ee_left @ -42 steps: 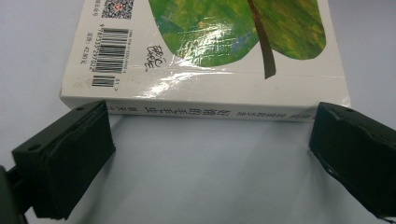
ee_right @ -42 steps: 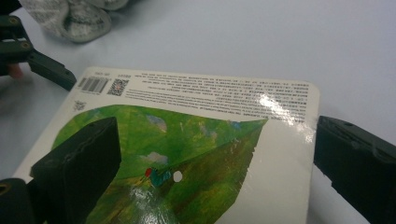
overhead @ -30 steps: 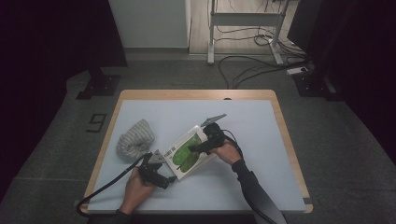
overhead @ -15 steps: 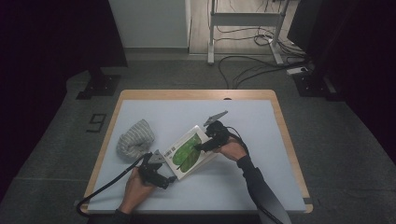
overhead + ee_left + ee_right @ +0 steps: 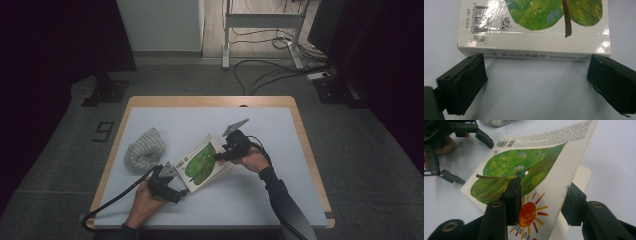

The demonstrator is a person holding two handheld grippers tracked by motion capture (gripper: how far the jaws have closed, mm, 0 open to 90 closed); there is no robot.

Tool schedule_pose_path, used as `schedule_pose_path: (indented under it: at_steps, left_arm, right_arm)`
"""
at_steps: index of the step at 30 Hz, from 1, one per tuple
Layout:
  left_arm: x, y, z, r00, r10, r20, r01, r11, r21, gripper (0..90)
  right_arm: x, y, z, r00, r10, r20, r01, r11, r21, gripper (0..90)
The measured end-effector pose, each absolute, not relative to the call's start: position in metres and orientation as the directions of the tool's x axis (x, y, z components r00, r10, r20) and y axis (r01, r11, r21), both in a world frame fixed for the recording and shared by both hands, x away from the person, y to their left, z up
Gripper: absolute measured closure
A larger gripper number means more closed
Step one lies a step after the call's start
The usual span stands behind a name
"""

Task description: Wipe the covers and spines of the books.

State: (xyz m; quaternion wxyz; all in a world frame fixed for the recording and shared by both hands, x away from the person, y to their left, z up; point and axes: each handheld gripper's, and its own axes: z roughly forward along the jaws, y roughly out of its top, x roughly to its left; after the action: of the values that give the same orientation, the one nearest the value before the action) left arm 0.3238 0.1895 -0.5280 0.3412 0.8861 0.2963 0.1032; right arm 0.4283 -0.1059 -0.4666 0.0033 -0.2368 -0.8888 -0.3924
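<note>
The book (image 5: 202,162) lies near the middle of the worktop (image 5: 280,200), its spine toward the near-left. The right tool (image 5: 226,154) has lifted the front cover (image 5: 564,170): in the right gripper view one jaw presses on the printed face and the other stands behind the cover's free edge, so we judge the jaws closed on it, though contact behind is partly hidden. The left tool (image 5: 172,192) waits at the spine with its jaws spread wide and holding nothing. To open the book well, we would swing the cover slowly over the spine, keeping the grip near its edge, while the left tool steadies the spine against sliding. A bundled striped cloth (image 5: 145,149) sits on the far-left of the pale, wood-edged worktop. Beyond lie dark carpet (image 5: 165,75), loose cables (image 5: 270,75) and a metal stand (image 5: 260,20).
</note>
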Motion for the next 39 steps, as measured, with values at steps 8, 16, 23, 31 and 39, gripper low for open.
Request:
schedule_pose_path:
  at_steps: [8, 16, 23, 31, 39]
  left_arm:
    - [0.33, 0.197, -0.519, 0.784, 0.609, -0.118, 0.5, -0.508, 0.701, 5.7]
    - [0.336, 0.202, -0.512, 0.775, 0.619, -0.126, 0.511, -0.496, 0.702, 6.2]
    - [0.338, 0.182, -0.505, 0.803, 0.594, -0.044, 0.475, -0.594, 0.65, 4.8]
    - [0.346, 0.175, -0.507, 0.804, 0.59, -0.079, 0.494, -0.587, 0.642, 5.3]
    - [0.357, 0.172, -0.508, 0.807, 0.568, -0.162, 0.514, -0.538, 0.668, 13.3]
  right_arm:
    - [0.416, -0.116, -0.461, -0.904, 0.388, 0.18, 0.389, 0.569, 0.725, 62.5]
    - [0.402, -0.127, -0.459, -0.914, 0.361, 0.186, 0.369, 0.547, 0.751, 68.4]
    - [0.394, -0.139, -0.465, -0.912, 0.355, 0.204, 0.376, 0.533, 0.758, 70.7]
    - [0.386, -0.148, -0.471, -0.907, 0.358, 0.222, 0.391, 0.52, 0.759, 71.6]
    - [0.382, -0.157, -0.483, -0.901, 0.36, 0.244, 0.409, 0.511, 0.756, 71.6]
